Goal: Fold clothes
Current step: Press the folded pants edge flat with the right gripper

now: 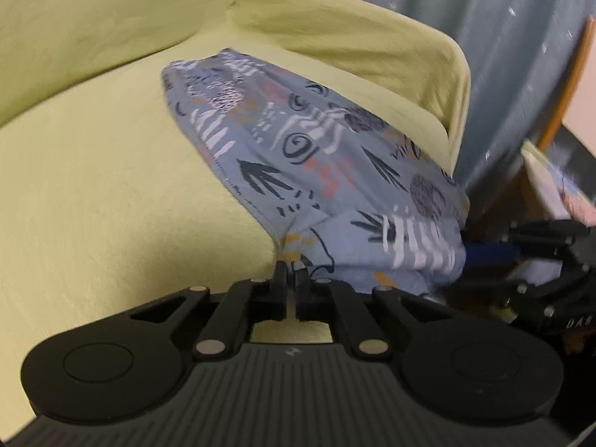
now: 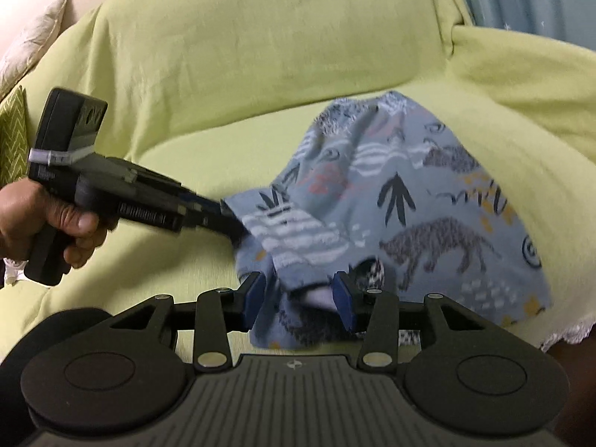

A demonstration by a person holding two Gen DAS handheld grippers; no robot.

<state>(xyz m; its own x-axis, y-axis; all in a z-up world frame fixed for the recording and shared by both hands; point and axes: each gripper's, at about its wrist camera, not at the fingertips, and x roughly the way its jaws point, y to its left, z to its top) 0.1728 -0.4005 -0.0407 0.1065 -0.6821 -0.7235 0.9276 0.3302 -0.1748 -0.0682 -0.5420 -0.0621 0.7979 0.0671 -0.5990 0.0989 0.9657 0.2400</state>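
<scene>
From the left wrist camera, the left gripper [image 1: 291, 273] has its jaws pinched together on the near edge of the patterned garment [image 1: 298, 141], a grey-blue piece printed with arrows, spirals and pale stripes. The cloth runs away from the jaws across the yellow-green sofa cover [image 1: 111, 186], its far side lying against the covered armrest [image 1: 354, 48]. The whole frame is smeared with motion blur, so the seam inside the jaws is hard to read. At the right edge the right gripper [image 1: 484, 252] pokes in from behind the bunched cloth — only a blue pad and black linkage show, the rest is cut off. From the right wrist camera, the right gripper [image 2: 300, 296] stands partly open, its blue pads [image 2: 343, 296] either side of a hanging fold of the garment [image 2: 409, 193] without clearly pressing it; whether either pad touches the fabric I cannot tell. The left gripper [image 2: 238, 229] reaches in from the left, its tips buried in the garment's edge and hidden by it. A hand [image 2: 56, 219] grips its handle, the wrist cut off by the frame. A cushion [image 2: 33, 41] peeks in at the upper left — mostly out of frame.
</scene>
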